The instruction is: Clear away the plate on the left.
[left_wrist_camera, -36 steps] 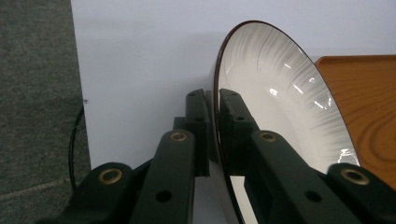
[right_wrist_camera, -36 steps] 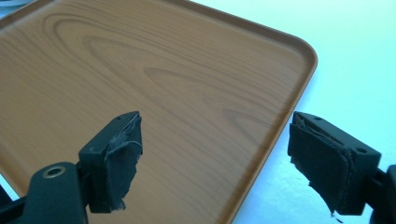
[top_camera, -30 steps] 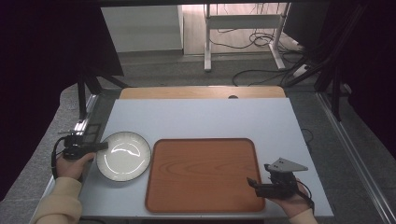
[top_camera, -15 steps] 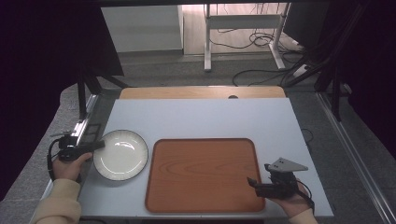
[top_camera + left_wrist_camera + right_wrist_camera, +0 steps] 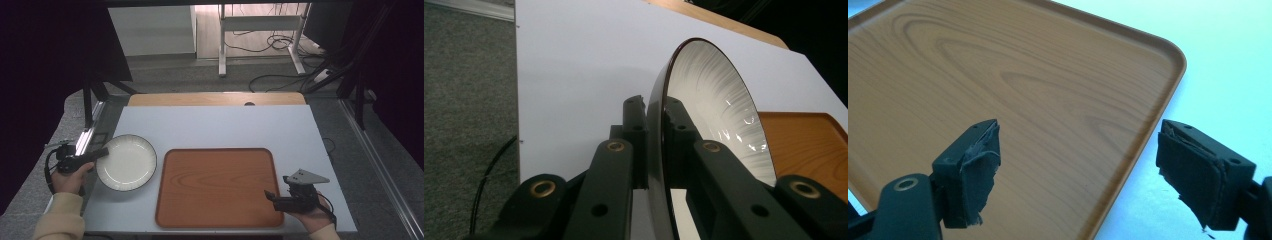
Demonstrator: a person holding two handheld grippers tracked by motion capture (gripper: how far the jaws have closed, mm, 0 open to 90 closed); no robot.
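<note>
A white plate with a dark rim [image 5: 126, 162] sits at the left of the white table, beside a wooden tray [image 5: 217, 186]. My left gripper [image 5: 102, 152] is shut on the plate's left rim; in the left gripper view the rim [image 5: 655, 145] runs between the two jaws, the plate [image 5: 719, 115] seen edge-on. My right gripper [image 5: 270, 196] hovers at the tray's near right corner, open. In the right gripper view its jaws stand wide apart over the tray [image 5: 1013, 95] edge with nothing between them.
The white table [image 5: 215, 125] has bare room behind the tray and plate. A wooden board [image 5: 215, 99] lies along the far edge. Grey floor with cables and a metal stand leg [image 5: 222, 45] lies beyond.
The plate has shifted left and slightly toward the far side with my left gripper holding its rim. The right gripper has stayed in place.
</note>
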